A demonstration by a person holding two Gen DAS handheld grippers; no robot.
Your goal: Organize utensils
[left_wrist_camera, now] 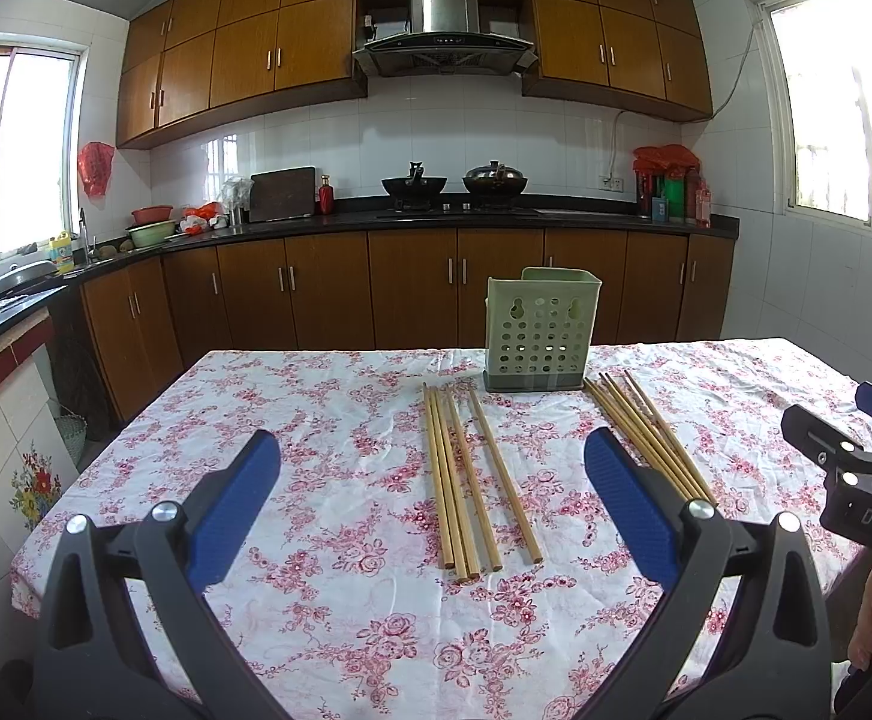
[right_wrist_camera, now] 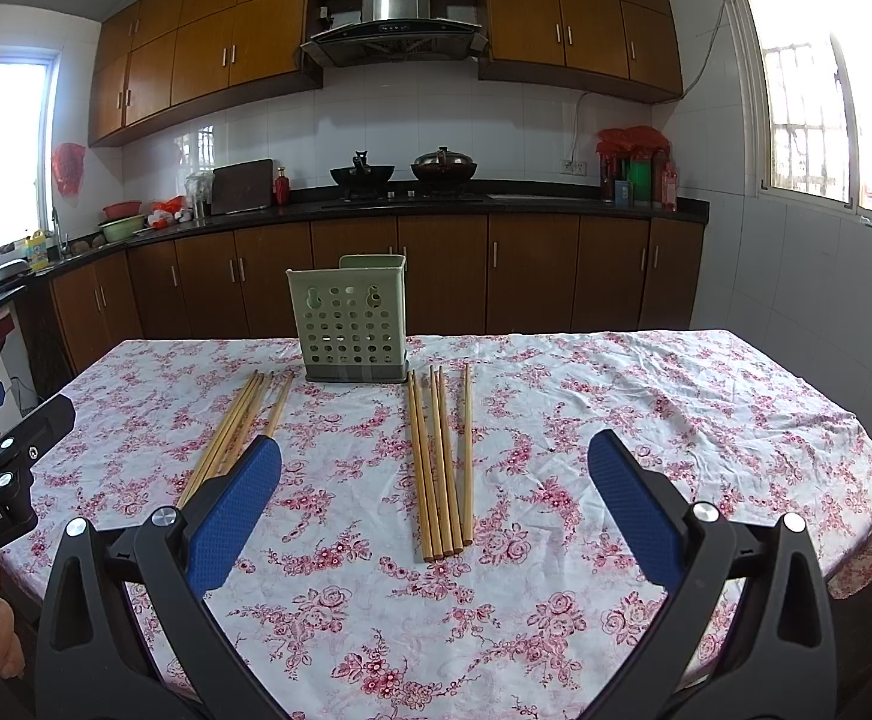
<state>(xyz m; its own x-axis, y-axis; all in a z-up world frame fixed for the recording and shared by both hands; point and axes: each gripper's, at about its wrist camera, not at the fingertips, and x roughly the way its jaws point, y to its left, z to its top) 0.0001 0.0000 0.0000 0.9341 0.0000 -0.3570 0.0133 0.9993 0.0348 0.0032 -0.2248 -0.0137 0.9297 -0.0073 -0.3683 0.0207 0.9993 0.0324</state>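
Both my left tongs (left_wrist_camera: 433,483) and right tongs (right_wrist_camera: 435,483) are wide apart, low in the frame, with chopsticks (right_wrist_camera: 442,468) lying on the tabletop (right_wrist_camera: 616,420).

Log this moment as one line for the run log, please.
left gripper: open, empty | right gripper: open, empty | chopsticks: two bunches on table | holder: upright, looks empty
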